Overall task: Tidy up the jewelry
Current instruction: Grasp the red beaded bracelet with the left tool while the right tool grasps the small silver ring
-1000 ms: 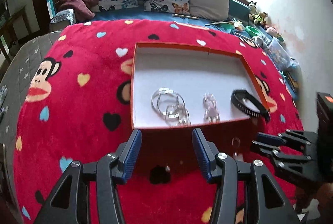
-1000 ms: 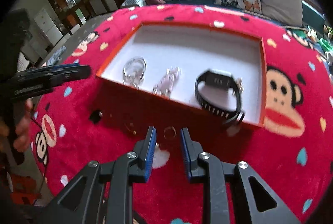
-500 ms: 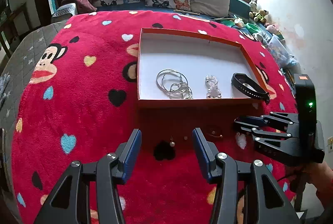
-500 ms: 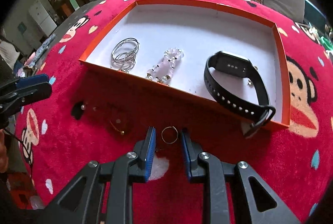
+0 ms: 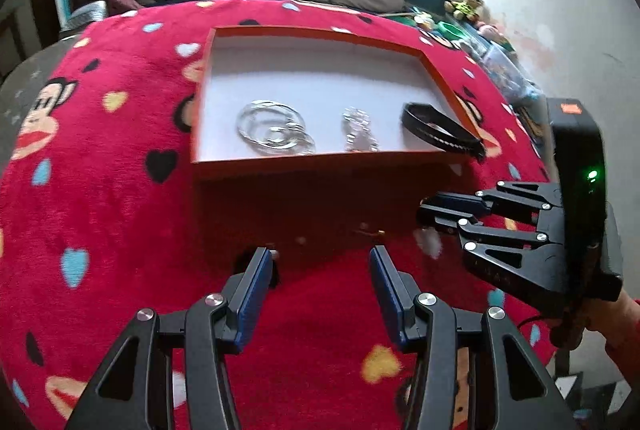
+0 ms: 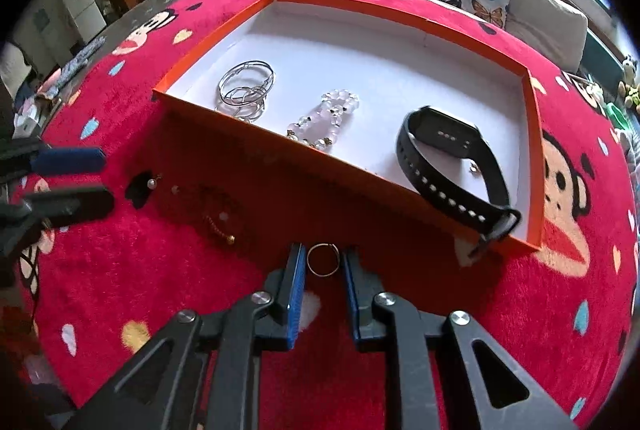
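Down at six o'clock in the right wrist view, the right gripper (image 6: 323, 266) brackets a thin gold ring (image 6: 323, 259) lying on the red blanket (image 6: 160, 270); its jaws have just been closing, a sliver of gap shows either side, nothing gripped. The orange box (image 6: 534, 134) has its near edge just beyond the ring, at twelve o'clock. Inside sit silver bangles (image 6: 246, 88), a bead bracelet (image 6: 324, 124) and a black watch (image 6: 452, 166) whose strap end overhangs the rim. At nine o'clock, the left gripper (image 5: 320, 262) hovers half-open and empty over clear blanket near a pearl earring (image 6: 152, 183); a small gold chain (image 6: 220, 230) lies between the grippers.
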